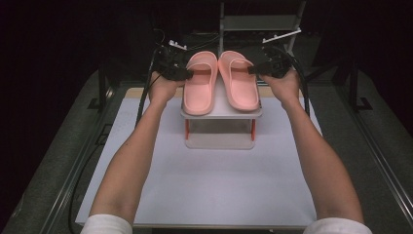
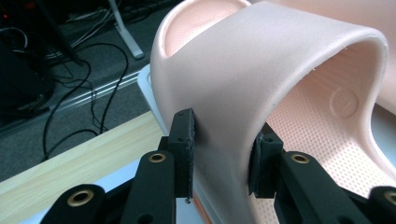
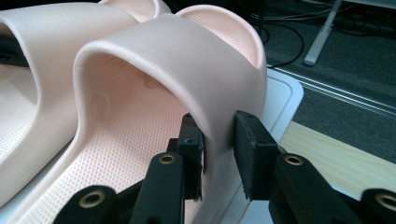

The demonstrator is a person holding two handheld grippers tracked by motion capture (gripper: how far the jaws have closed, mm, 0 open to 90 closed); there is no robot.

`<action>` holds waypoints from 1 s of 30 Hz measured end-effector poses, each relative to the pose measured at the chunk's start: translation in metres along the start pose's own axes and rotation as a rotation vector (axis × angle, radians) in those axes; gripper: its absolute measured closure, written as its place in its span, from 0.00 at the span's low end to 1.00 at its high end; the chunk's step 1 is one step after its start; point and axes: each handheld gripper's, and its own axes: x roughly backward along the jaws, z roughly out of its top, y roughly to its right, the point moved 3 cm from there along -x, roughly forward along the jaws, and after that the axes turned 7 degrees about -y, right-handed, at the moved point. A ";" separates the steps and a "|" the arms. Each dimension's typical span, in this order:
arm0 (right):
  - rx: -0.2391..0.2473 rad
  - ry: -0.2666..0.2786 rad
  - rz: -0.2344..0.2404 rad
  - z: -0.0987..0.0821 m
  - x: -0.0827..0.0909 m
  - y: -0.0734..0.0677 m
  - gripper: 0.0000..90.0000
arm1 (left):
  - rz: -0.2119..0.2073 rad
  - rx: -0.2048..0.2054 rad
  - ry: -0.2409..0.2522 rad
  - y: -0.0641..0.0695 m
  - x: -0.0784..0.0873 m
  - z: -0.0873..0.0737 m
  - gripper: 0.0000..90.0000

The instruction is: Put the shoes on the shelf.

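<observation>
Two pink slippers (image 1: 221, 80) lie side by side on one white stand (image 1: 221, 113), each strap's outer side between slightly parted tongs, left (image 1: 187, 74) and right (image 1: 252, 69).

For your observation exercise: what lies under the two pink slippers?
The slippers rest side by side on a small white rack with orange uprights, standing on the white table. A lower shelf shows beneath. The rack's top directly under the soles is covered.
</observation>
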 end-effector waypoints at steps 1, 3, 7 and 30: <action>-0.004 0.002 -0.007 -0.001 -0.001 0.001 0.80 | -0.003 -0.003 -0.002 0.001 -0.002 0.000 0.75; -0.006 -0.002 -0.007 -0.003 -0.003 0.001 0.79 | -0.007 -0.003 -0.008 0.002 -0.004 0.000 0.74; -0.012 -0.004 0.007 -0.006 -0.007 0.000 0.77 | -0.011 -0.007 -0.013 0.004 -0.008 -0.001 0.73; -0.039 0.012 0.057 -0.006 -0.009 -0.009 0.69 | -0.027 0.024 0.008 0.006 -0.009 -0.003 0.69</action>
